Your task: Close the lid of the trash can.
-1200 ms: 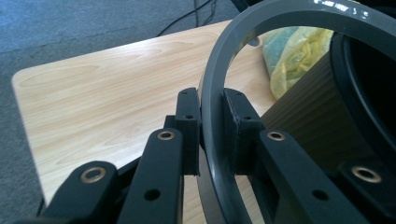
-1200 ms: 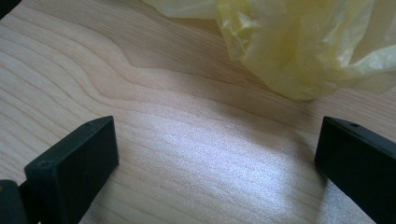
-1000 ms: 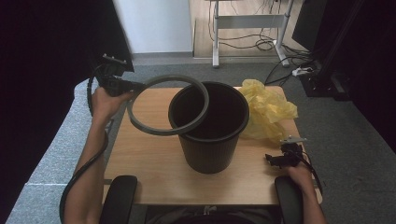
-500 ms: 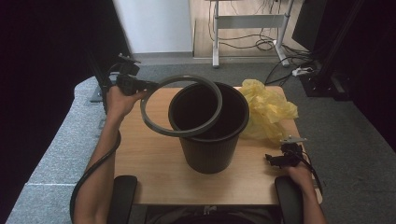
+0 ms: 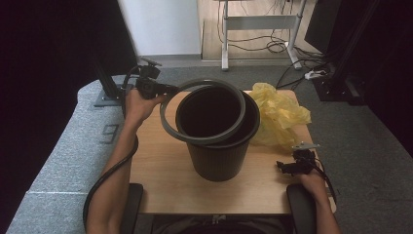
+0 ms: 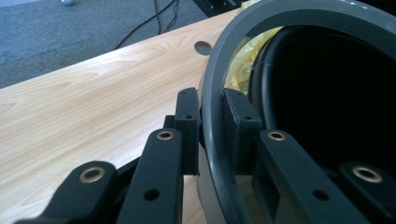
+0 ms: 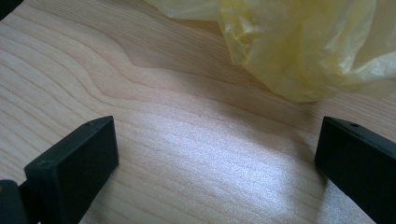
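The left gripper (image 5: pixel 168 90) is clamped on the near-left edge of a grey ring (image 5: pixel 203 111), one jaw outside the band and one inside it, as the left gripper view shows with the pads pressed flat against the grey plastic (image 6: pixel 219 126). The ring hangs tilted over the mouth of the black bin (image 5: pixel 219 156), its far side lying across the bin's opening and its near-left side out past the rim, so it sits off-centre and not seated on the bin. The bin stands upright in the middle of the wooden table (image 5: pixel 160 180). Just behind and to the right of the bin lies a crumpled yellow plastic bag (image 5: pixel 280 114), touching the bin's side (it crowds the ring's far-right edge). The right gripper (image 5: pixel 292 166) rests low at the table's near-right corner, its jaws spread wide with bare wood between them (image 7: pixel 210 158) and the yellow bag just ahead (image 7: pixel 303 51). Beyond the table stand a white desk frame (image 5: pixel 260 22) and loose cables on the floor.
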Available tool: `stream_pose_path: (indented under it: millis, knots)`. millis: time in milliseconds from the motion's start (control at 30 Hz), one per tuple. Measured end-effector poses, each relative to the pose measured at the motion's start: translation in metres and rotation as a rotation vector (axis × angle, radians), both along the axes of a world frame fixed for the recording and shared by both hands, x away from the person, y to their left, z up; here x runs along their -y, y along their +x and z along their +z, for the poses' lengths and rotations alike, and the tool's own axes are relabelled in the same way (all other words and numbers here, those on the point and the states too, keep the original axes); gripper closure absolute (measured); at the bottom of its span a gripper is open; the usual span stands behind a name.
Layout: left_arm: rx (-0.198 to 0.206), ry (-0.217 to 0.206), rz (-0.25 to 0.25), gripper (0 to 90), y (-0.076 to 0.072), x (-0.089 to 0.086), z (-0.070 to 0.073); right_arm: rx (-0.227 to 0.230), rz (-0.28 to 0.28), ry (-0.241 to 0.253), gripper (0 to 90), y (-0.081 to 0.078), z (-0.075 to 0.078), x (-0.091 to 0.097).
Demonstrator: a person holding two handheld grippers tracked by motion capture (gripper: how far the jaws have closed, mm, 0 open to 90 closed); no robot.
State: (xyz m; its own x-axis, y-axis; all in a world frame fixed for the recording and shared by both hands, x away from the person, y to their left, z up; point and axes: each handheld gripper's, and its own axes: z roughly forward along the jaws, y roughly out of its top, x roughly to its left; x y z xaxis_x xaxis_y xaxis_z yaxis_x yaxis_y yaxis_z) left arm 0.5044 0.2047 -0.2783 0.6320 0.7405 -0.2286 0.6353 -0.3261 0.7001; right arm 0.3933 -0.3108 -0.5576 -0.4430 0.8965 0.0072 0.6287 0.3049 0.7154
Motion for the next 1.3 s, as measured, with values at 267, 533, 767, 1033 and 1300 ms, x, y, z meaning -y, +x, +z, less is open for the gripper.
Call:
stream_pose_path:
  millis: [267, 533, 767, 1033, 1300]
  knots:
    - [0.005, 0.002, -0.025, 77.3, 0.002, 0.019, -0.001, 0.001, 0.007, -0.001, 0.0, 0.000, 0.000, 0.000]
    - [0.019, 0.017, -0.035, 77.4, 0.001, 0.033, 0.001, 0.001, 0.009, 0.000, 0.0, 0.000, 0.000, 0.000]
    - [0.024, 0.008, -0.046, 77.2, -0.005, 0.035, 0.002, 0.001, 0.012, 0.000, 0.0, 0.000, 0.000, -0.001]
    - [0.023, 0.045, -0.044, 76.8, -0.009, 0.042, -0.002, 0.001, 0.014, -0.001, 0.0, -0.001, 0.000, -0.001]
    - [0.028, 0.047, -0.038, 76.0, -0.010, 0.043, -0.005, 0.001, 0.015, -0.001, 0.0, -0.001, 0.000, -0.001]
